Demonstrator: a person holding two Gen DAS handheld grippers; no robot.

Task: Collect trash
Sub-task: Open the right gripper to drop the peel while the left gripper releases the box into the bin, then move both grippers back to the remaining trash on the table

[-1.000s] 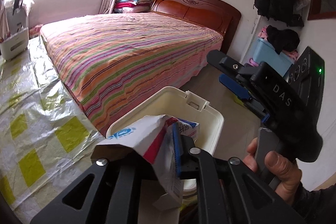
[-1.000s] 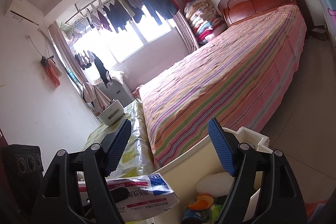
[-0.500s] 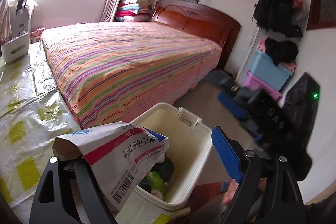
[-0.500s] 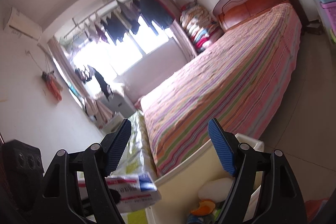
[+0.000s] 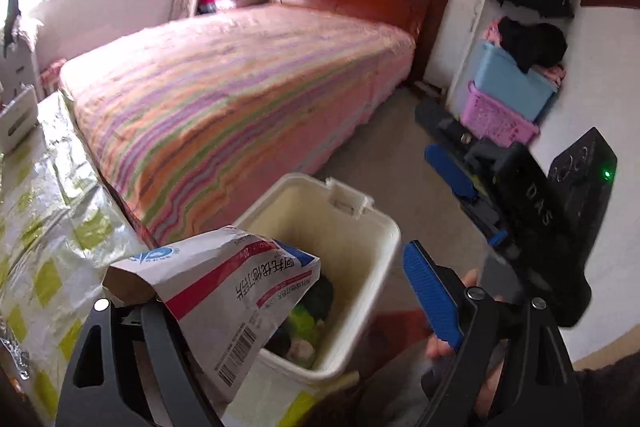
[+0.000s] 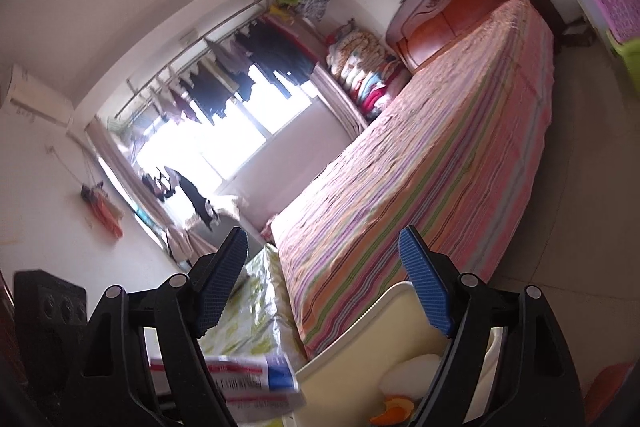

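Your left gripper, clamped on the packet a second ago, now gapes wide, so the packet just leans on its left finger at the bin rim, released but not in; your right gripper is opening, empty.

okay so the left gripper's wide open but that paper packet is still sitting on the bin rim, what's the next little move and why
Probably nudge the paper packet forward with the left gripper so it tips into the bin. The jaws stand wide, yet the packet still leans against the left finger and overhangs the rim, only partly over the trash inside.
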